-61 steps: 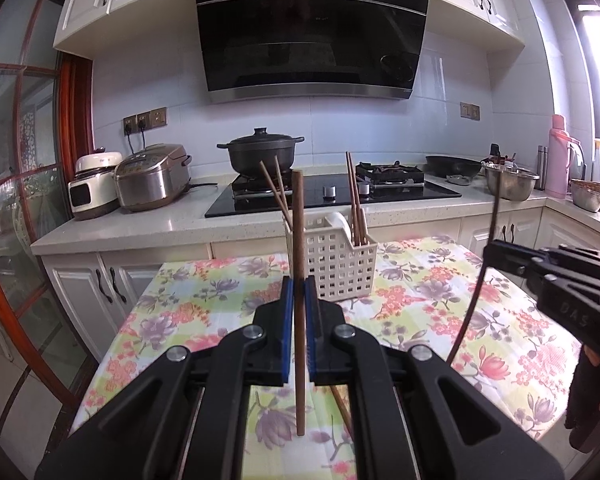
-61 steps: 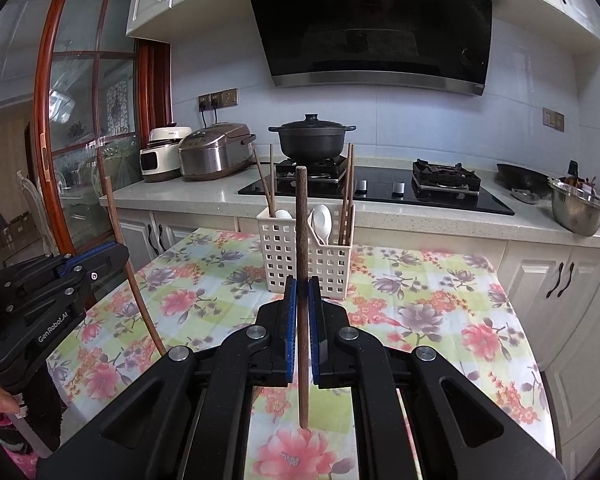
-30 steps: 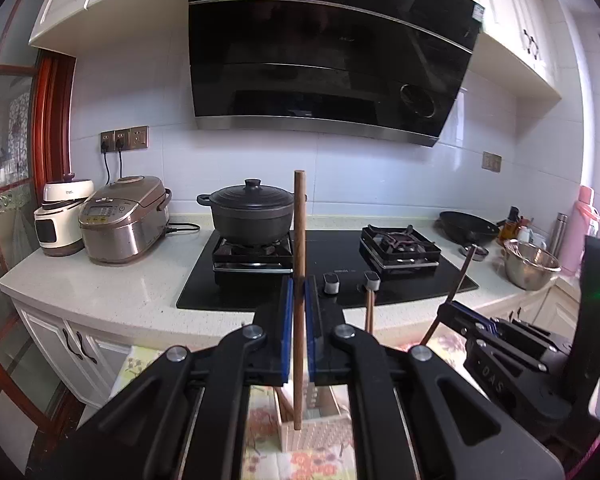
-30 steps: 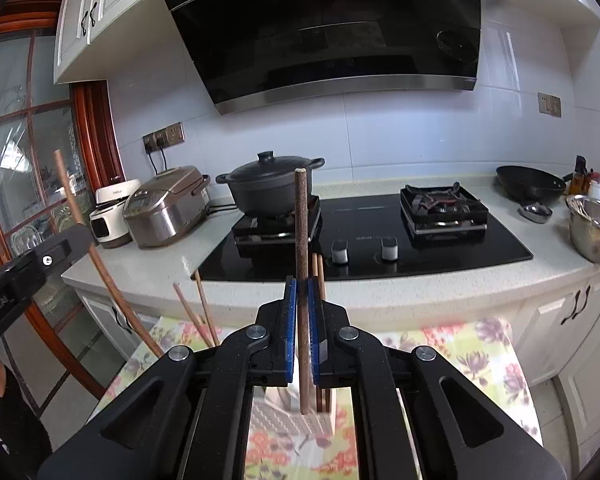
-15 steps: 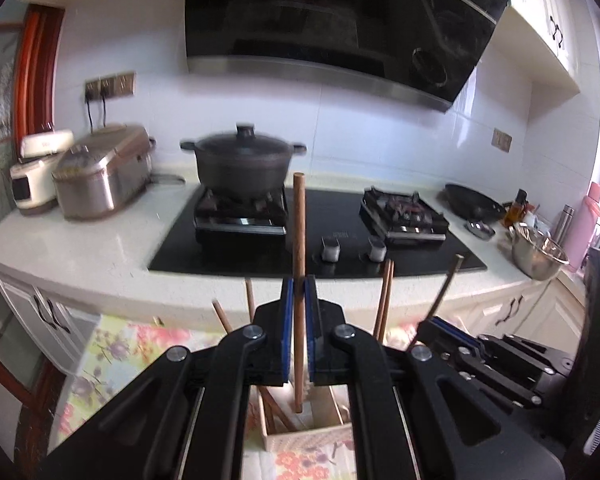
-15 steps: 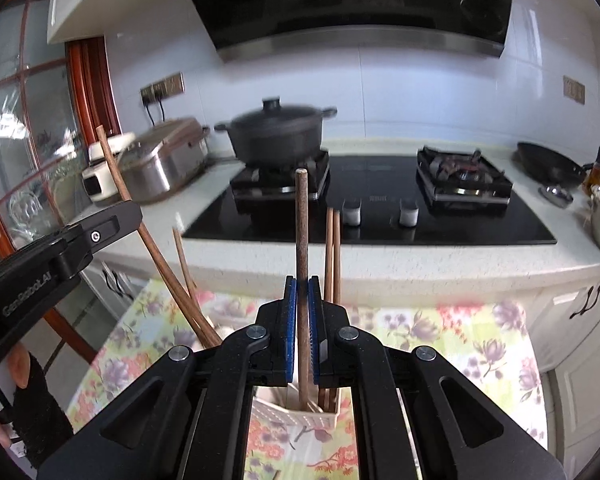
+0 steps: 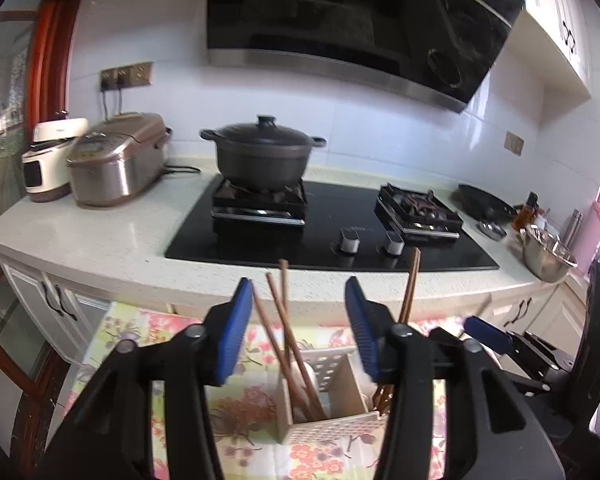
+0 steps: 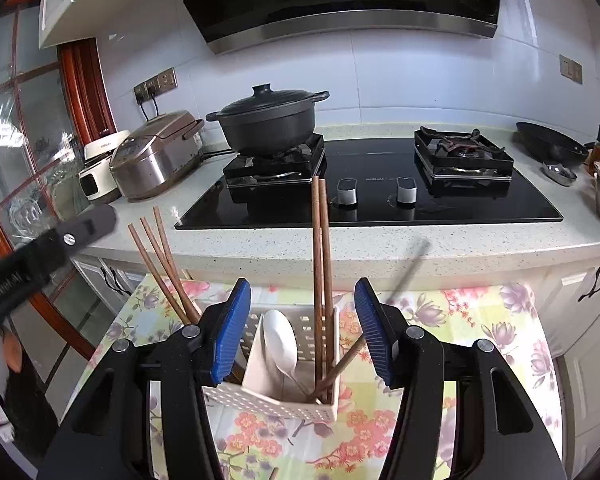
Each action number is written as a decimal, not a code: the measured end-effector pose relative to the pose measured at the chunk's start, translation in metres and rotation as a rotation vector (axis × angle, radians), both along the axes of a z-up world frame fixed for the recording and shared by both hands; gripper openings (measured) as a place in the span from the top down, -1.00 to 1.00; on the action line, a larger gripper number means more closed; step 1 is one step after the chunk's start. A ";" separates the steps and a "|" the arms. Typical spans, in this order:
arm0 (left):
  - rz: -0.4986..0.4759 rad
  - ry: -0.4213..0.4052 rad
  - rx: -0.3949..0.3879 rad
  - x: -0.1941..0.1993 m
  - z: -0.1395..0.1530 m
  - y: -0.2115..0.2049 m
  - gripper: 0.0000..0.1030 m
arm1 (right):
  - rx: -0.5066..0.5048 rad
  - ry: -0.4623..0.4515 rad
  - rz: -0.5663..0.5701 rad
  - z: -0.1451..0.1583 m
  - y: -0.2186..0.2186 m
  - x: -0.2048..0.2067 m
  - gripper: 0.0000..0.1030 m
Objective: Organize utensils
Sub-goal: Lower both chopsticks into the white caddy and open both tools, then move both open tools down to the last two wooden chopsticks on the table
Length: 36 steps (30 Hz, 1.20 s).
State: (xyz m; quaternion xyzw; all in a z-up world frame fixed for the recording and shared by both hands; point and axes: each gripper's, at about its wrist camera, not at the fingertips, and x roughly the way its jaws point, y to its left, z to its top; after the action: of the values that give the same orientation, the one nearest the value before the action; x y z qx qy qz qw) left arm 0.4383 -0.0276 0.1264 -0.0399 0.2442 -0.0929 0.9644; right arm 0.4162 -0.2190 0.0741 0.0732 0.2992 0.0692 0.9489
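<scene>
A white perforated utensil caddy stands on the floral tablecloth. Brown wooden chopsticks stand in its left and right compartments. A white spoon lies in the middle one. My left gripper is open and empty just above the caddy. My right gripper is open and empty above it too. One chopstick in the right compartment is blurred and tilted to the right. The right gripper shows in the left wrist view at the right. The left gripper shows in the right wrist view at the left.
Beyond the table runs a white counter with a black hob, a black pot, a rice cooker and a steel bowl. A wok sits at the far right.
Both grippers have opened and let go of their chopsticks, which now stand in the caddy. Both have come down closer to the caddy.
</scene>
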 end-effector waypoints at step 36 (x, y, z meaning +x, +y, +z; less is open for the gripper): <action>0.146 0.070 0.191 -0.193 -0.188 0.052 -0.89 | -0.050 0.121 0.010 -0.156 0.044 -0.149 -0.05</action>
State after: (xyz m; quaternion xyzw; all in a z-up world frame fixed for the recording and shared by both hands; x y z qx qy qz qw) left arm 0.2455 0.0239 -0.0617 0.0312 0.2819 0.0029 0.9589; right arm 0.2670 -0.1747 -0.0823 0.0520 0.3582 0.0618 0.9301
